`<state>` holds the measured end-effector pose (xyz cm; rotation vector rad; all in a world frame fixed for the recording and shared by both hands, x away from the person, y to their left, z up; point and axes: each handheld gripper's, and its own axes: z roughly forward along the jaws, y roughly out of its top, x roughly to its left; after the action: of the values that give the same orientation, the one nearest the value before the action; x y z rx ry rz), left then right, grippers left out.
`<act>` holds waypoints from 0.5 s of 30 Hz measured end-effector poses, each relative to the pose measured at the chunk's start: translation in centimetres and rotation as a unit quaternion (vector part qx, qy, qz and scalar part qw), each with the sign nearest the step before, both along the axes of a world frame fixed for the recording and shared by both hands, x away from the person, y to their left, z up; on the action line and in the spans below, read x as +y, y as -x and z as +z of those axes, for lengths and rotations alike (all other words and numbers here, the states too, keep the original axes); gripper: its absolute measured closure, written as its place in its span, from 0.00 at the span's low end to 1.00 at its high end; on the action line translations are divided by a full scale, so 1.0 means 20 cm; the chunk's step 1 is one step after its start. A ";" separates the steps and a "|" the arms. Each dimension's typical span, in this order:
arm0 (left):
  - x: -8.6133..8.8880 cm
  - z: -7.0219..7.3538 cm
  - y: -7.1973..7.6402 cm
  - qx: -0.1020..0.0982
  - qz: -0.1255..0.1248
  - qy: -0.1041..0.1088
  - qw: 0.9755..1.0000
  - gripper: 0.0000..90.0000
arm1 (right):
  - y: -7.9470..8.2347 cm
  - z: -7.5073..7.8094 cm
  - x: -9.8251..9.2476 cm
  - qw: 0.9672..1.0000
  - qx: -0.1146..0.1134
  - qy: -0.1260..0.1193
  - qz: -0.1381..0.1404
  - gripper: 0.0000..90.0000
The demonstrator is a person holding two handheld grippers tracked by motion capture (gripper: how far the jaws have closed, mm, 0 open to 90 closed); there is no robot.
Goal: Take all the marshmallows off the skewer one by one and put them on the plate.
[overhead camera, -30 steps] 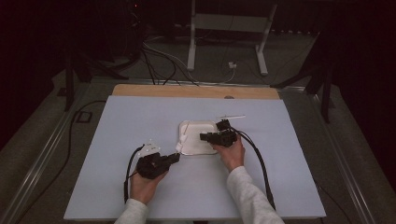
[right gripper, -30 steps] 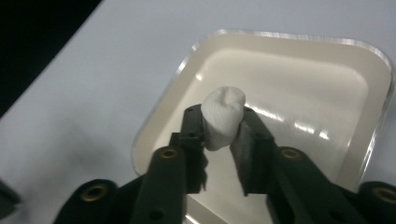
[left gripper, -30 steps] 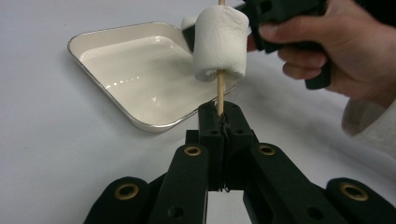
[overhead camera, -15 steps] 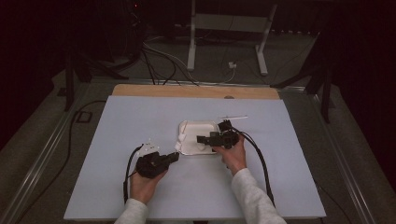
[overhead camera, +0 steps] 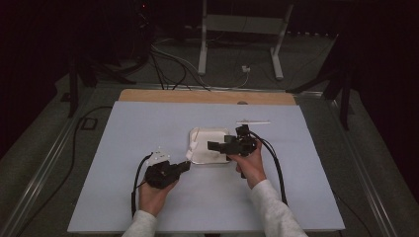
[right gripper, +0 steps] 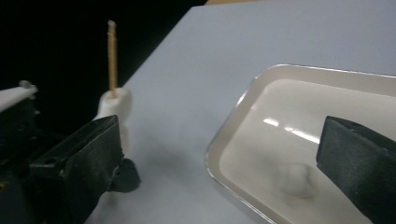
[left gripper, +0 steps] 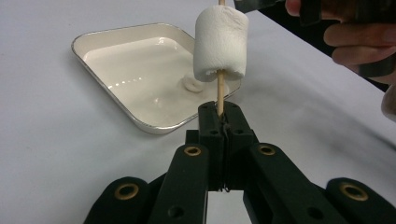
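My left gripper point(left gripper: 219, 116) is shut on a thin wooden skewer point(left gripper: 218, 91) that stands upright with a white marshmallow point(left gripper: 220, 43) threaded on it. In the high view this gripper point(overhead camera: 186, 166) sits at the near left corner of the white tray point(overhead camera: 217, 159), the marshmallow point(overhead camera: 191, 150) beside the rim. My right gripper point(overhead camera: 213, 145) hovers over the tray. Its jaws point(right gripper: 219, 163) have just been opening and stand wide with nothing between them. A small marshmallow piece point(right gripper: 296, 180) lies in the tray point(right gripper: 224, 140). The skewer point(right gripper: 112, 56) and marshmallow point(right gripper: 115, 105) rise to its left.
A thin white stick point(overhead camera: 253, 122) lies on the pale table cover beyond the tray. A wooden strip point(overhead camera: 207, 96) borders the far edge. Cables trail from both grippers toward the person. Dark floor, cords and a stand lie behind the table.
The right gripper's jaws have opened wide above the tray and the hand has lifted a little. The left gripper with the skewer has stayed still.
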<state>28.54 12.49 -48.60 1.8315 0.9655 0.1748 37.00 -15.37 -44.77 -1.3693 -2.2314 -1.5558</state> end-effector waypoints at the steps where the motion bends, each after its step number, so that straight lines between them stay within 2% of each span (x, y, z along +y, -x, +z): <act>1: 0.00 0.00 0.00 0.000 0.000 0.000 1.000 1.00 | 0.00 0.01 0.00 1.000 -0.002 -0.002 0.000 0.00; 15: -0.02 0.00 0.00 0.000 -0.005 0.002 1.000 1.00 | 0.05 0.05 0.06 0.999 -0.006 -0.021 0.029 0.00</act>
<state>28.48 12.13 -48.60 1.8325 0.9558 0.1670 35.97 -14.19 -43.79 -1.2755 -2.2114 -1.5872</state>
